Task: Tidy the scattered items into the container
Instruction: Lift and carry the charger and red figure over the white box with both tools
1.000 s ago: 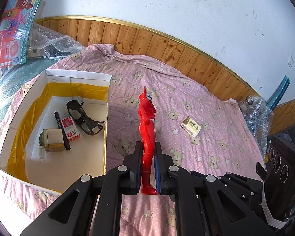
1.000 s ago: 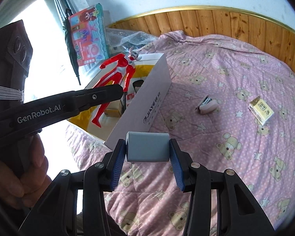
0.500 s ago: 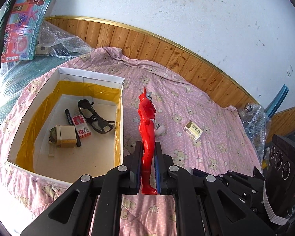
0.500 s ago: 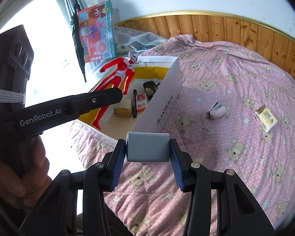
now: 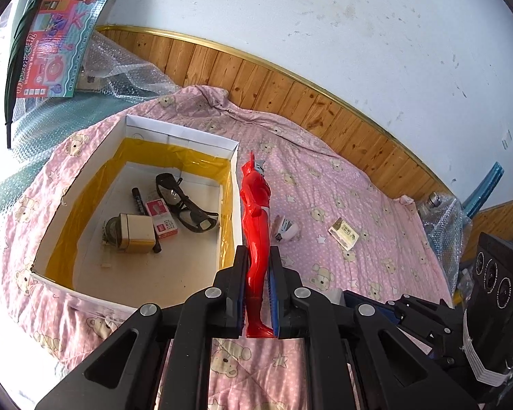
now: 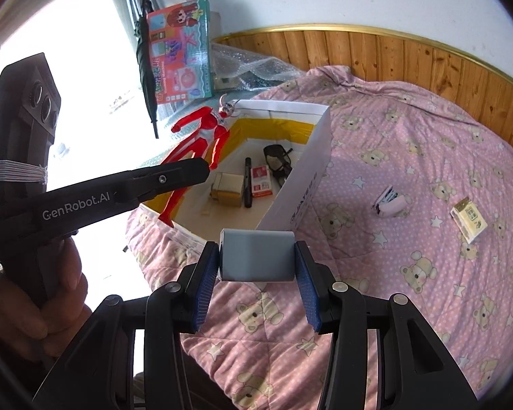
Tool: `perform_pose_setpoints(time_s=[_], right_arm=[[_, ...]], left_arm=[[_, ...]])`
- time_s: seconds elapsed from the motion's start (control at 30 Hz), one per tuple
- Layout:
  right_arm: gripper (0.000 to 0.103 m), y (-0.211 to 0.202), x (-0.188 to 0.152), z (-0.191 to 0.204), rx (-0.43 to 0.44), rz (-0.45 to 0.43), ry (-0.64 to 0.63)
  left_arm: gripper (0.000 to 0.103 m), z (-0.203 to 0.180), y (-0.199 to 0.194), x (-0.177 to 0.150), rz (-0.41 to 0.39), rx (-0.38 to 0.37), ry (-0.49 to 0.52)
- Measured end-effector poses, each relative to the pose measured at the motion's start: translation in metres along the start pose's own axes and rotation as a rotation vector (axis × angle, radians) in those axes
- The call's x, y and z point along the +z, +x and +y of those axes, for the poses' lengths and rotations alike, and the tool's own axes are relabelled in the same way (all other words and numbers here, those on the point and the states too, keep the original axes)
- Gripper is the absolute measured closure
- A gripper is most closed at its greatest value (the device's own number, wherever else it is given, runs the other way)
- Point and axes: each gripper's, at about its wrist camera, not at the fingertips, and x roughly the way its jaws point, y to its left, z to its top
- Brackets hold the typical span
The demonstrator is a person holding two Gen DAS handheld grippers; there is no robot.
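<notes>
Left gripper [image 5: 258, 290] clamped on the legs of a red plastic hero figure with a silver horned head [image 5: 255, 218], held in the air above the near right wall of an open white cardboard box lined with yellow tape [image 5: 181, 134]. Seen from the right wrist, same figure [image 6: 201, 136] slanting over the box's left rim [image 6: 280, 105], feet pointing out past the near edge. Right gripper [image 6: 256, 266] closed on a plain grey rectangular block [image 6: 256, 256], hovering over the pink bear-print quilt [image 6: 410, 273] just short of the box's near corner.

Inside the box: dark-framed glasses [image 5: 184, 201], a black marker pen [image 5: 138, 201], a small red and white carton [image 5: 162, 217], a tan cardboard cube against a round metal part [image 5: 133, 234].

Loose on the quilt, right of the box: a small pale pink stapler-like item [image 5: 285, 229] close by the box wall, and a cream printed packet [image 5: 343, 234] further right, well apart from each other.

Beyond the box, crumpled bubble wrap [image 5: 119, 75], a colourful toy washing-machine carton [image 5: 58, 34] and a folded dark umbrella [image 6: 147, 68]. Wooden panelling [image 5: 290, 92] along the white wall behind the bed. A hand [image 6: 34, 307] gripping the left tool's handle
</notes>
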Motion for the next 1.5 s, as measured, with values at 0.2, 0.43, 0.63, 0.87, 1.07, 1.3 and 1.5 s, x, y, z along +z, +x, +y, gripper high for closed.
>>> perform_pose_setpoints(time_s=[0.2, 0.43, 0.63, 0.87, 1.07, 1.3, 1.5], right_arm=[[0.056, 0.002, 0.006, 0.011, 0.000, 0.000, -0.024], [0.056, 0.007, 0.013, 0.024, 0.003, 0.003, -0.050], [0.056, 0.013, 0.017, 0.032, 0.005, 0.010, -0.065], [0.056, 0.021, 0.025, 0.040, 0.011, 0.015, -0.078], [0.056, 0.029, 0.032, 0.049, 0.021, 0.020, -0.097], [0.056, 0.039, 0.041, 0.057, 0.034, 0.027, -0.114], [0.056, 0.049, 0.047, 0.059, 0.042, 0.035, -0.118]], left_arm=[[0.092, 0.011, -0.004, 0.001, -0.007, 0.008, -0.022], [0.092, 0.028, -0.008, 0.001, -0.012, 0.017, -0.051], [0.092, 0.040, -0.009, 0.001, -0.012, 0.020, -0.068], [0.092, 0.057, -0.009, 0.002, -0.008, 0.032, -0.093], [0.092, 0.073, -0.009, 0.003, -0.007, 0.043, -0.121], [0.092, 0.086, -0.007, 0.006, -0.003, 0.051, -0.141], [0.092, 0.092, -0.004, 0.008, 0.007, 0.061, -0.148]])
